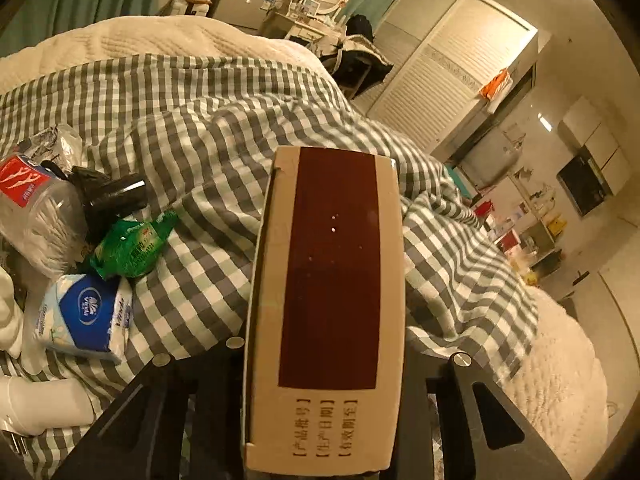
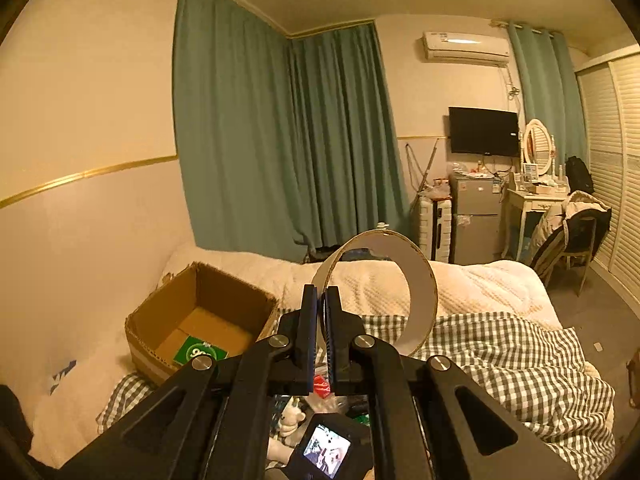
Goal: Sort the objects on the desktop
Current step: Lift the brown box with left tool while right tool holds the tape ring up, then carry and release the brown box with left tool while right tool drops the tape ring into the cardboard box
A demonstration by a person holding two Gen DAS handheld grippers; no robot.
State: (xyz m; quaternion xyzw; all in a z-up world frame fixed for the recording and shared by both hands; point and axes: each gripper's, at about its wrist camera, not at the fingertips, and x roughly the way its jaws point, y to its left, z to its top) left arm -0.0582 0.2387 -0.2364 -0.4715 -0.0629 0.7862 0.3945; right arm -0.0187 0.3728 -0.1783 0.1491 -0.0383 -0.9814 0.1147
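My left gripper [image 1: 325,354] is shut on a long tan carton [image 1: 328,280] with a dark red panel, held above the checked bedspread [image 1: 208,140]. Black fingers [image 1: 218,364] press both of its long sides. To the left on the bedspread lie a clear bottle with a red label [image 1: 36,208], a green packet [image 1: 128,248], a blue tissue pack [image 1: 88,312] and a black object [image 1: 116,196]. My right gripper [image 2: 323,300] is shut on the thin wall of a wide cardboard ring [image 2: 424,280], lifted over the bed. An open cardboard box [image 2: 168,312] with a green packet [image 2: 200,354] inside sits to its left.
A white fluffy blanket [image 2: 460,284] covers the far bed. Below my right gripper lie a small device with a lit screen [image 2: 326,450] and a white toy bear [image 2: 290,416]. A chair [image 2: 572,232], a dressing table [image 2: 532,196] and a small fridge [image 2: 476,216] stand beyond the bed.
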